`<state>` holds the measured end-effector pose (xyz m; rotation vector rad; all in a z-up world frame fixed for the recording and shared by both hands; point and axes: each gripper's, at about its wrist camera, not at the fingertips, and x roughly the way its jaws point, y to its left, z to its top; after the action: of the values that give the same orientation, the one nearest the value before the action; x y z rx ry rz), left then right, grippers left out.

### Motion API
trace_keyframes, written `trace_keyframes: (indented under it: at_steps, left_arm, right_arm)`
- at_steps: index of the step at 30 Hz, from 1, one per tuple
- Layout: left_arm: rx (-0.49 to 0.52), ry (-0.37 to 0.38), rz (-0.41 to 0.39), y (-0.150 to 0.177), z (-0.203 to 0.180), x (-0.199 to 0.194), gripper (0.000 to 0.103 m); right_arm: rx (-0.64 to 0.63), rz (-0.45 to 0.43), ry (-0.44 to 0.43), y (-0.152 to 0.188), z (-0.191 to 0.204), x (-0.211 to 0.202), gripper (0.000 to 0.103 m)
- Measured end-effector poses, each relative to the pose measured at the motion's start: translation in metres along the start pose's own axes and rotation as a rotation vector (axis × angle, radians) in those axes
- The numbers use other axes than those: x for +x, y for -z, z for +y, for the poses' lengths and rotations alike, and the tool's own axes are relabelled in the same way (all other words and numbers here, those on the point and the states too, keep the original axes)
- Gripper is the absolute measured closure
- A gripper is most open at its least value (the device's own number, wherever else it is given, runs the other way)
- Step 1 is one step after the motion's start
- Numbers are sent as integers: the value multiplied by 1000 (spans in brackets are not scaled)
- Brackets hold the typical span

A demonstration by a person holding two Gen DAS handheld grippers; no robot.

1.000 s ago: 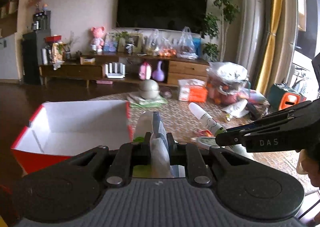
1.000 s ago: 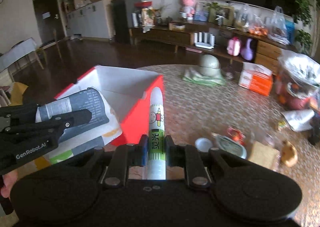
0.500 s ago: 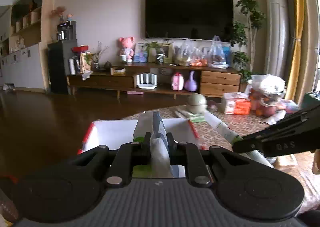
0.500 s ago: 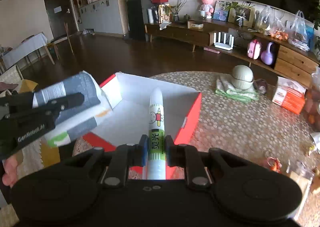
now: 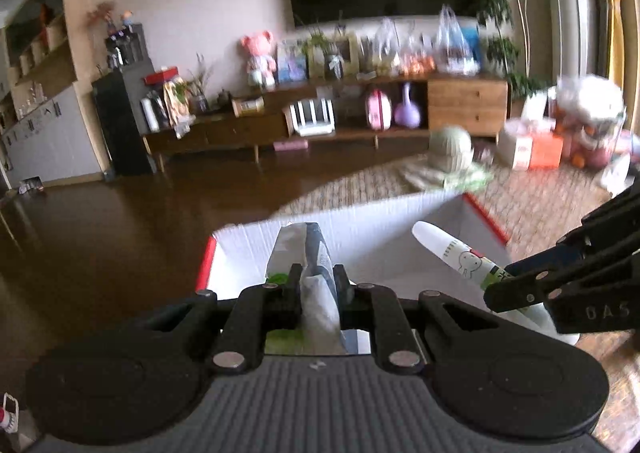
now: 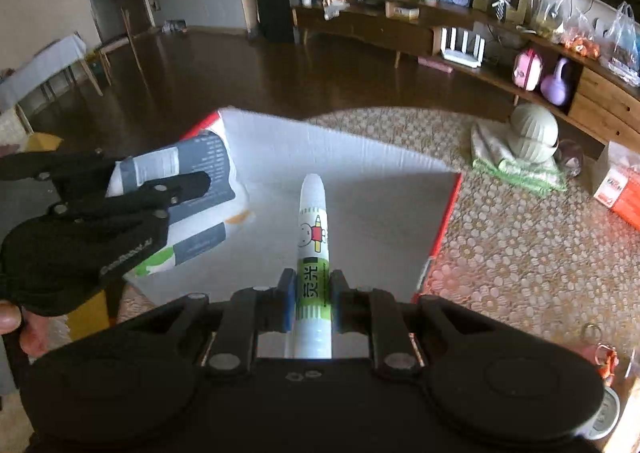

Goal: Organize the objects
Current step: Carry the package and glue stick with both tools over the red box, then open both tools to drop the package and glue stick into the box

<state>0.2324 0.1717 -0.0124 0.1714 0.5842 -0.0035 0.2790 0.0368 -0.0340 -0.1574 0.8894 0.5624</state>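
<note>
Both loads now hang over the red-sided box [image 6: 360, 189], no longer short of it: the left gripper [image 5: 318, 285] clamps a flat packet [image 6: 192, 189], the right gripper [image 6: 314, 293] a glue stick [image 6: 314, 229], ready to drop.

The glue tube [image 6: 313, 253] carries green characters "荧光"; the right claw [image 5: 516, 293] shows "DAS".

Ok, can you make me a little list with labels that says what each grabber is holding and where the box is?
left gripper: shut on a soft packet, grey and white with green
right gripper: shut on a glue stick, white and green with a cartoon figure
box: open, white inside, red outside, on the patterned tablecloth
where the items are: both held over the box opening
in the box: nothing visible
also on table: round pale green container on a folded cloth
</note>
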Motion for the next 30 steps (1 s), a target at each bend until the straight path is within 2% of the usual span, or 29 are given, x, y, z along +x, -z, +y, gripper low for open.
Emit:
trace_keyframes:
  at_steps: [6,10,18,20,22,24,25,26,27,30]
  left_arm:
    - [6,26,157,4,7,49,89]
    - [-33,65,258,9,13,72,89]
    - [-73,67,371,12,20,96,89]
    - [-87,63,392,11,21,100,88]
    - [-111,62,413,11,24,103,84]
    - [-125,42,425,12,25,105,69]
    - [-125,35,426,13,25,106,64]
    - [-127,37,426,13,25,105,54]
    - [-130,40,420,13,25,103,48]
    - [-114,37,390,10,24,96,46]
  right_arm:
    - [2,74,-5,4,5,31,86]
    - [-15,120,12,9,10,41,86]
    - [-40,152,23,13,16,47,86]
    - [-38,156,13,11,16,48,82]
    - [-29,157,-3,11,15,48,80]
    - [-25,158,-11,8,14,48,78]
    - [-26,155,-16,9,16,46,74]
    - [-27,149,-24,9,16,43,70]
    - [-29,143,-28,9,17,42,69]
    - [-32,121,-33,9,17,32,67]
